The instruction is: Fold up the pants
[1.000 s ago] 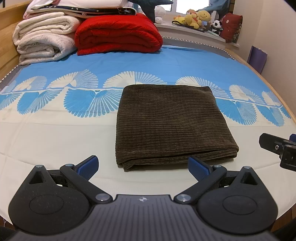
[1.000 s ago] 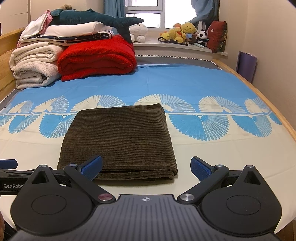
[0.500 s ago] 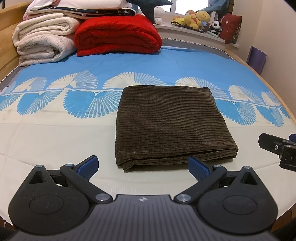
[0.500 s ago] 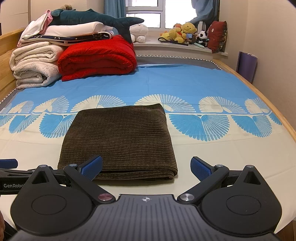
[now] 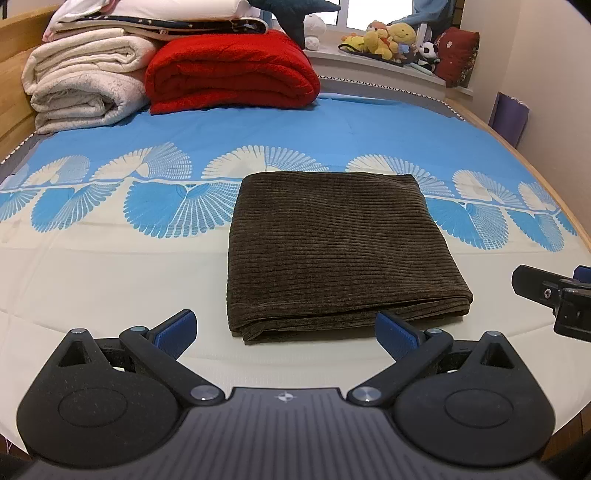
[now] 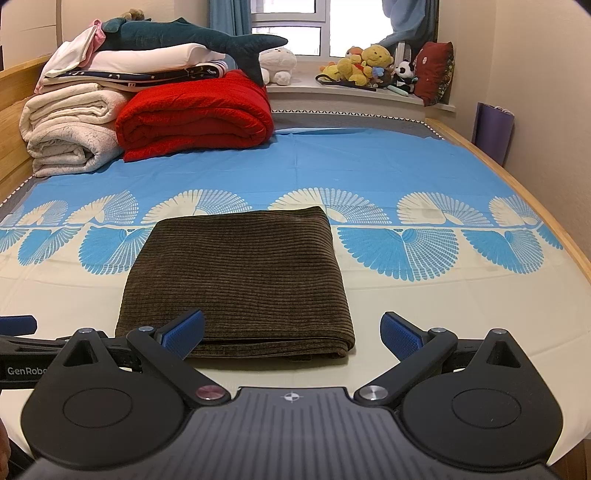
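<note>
Folded brown pants (image 5: 334, 251) flat on bed (image 5: 110, 280), seemingly squared; left tool (image 5: 286, 326) and right tool (image 6: 291, 332) spread wide, empty.

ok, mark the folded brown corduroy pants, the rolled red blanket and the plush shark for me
folded brown corduroy pants (image 5: 332, 251), left wrist view, middle of the top layer
rolled red blanket (image 6: 195, 114), right wrist view, centre of the front roll
plush shark (image 6: 177, 35), right wrist view, mid-body

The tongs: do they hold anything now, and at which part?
Nothing is held. Left tongs and right tongs are both open and empty; the folded pants lie free on the bed.
</note>
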`<action>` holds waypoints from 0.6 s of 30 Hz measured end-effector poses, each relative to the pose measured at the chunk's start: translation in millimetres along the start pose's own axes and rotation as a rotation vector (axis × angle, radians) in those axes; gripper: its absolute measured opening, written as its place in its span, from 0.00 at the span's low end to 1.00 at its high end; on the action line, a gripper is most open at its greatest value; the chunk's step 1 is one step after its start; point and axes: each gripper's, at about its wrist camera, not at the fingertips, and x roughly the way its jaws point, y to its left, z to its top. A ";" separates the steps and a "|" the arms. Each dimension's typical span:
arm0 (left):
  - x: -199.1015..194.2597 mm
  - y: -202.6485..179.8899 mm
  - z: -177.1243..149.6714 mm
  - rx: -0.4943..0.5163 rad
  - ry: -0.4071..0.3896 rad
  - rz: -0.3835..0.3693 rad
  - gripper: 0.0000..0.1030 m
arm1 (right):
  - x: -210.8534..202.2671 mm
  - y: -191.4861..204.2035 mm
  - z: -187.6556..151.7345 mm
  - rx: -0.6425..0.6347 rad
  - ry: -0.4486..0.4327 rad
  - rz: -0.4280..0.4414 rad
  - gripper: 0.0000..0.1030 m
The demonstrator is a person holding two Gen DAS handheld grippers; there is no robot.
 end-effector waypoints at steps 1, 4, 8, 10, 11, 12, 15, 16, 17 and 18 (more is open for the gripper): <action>0.0 0.1 -0.1 0.002 -0.001 0.000 1.00 | -0.1 -0.6 0.2 0.000 0.000 0.000 0.98; 0.2 -0.5 -0.7 0.003 -0.002 0.001 1.00 | -0.1 0.1 -0.2 0.000 0.001 0.001 0.98; 0.2 -1.3 -1.1 0.004 -0.004 0.001 1.00 | -0.5 1.7 -0.7 0.001 0.002 0.002 0.98; 0.1 -1.5 -1.1 0.004 -0.005 0.000 1.00 | -1.9 -0.7 -0.4 0.000 -0.001 0.004 0.98; 0.1 -1.6 -1.4 0.004 -0.007 -0.001 1.00 | -2.2 -1.0 -0.4 0.000 -0.001 0.005 0.98; 0.3 -1.4 -1.3 0.006 -0.007 0.000 1.00 | -2.2 -1.4 -0.2 0.000 0.001 0.005 0.98; 0.4 -1.9 -1.6 0.006 -0.006 -0.002 1.00 | -3.2 -3.7 0.3 -0.002 0.000 0.008 0.98; 0.3 -2.2 -1.6 0.008 -0.009 -0.003 1.00 | -2.8 -4.6 0.4 -0.001 0.002 0.008 0.98; 0.0 -1.7 -1.5 0.011 -0.010 -0.002 1.00 | -2.9 -4.2 0.3 -0.001 0.003 0.008 0.98; 0.6 -1.3 -1.4 0.011 -0.007 0.000 1.00 | -3.0 -5.1 0.8 -0.001 0.003 0.008 0.98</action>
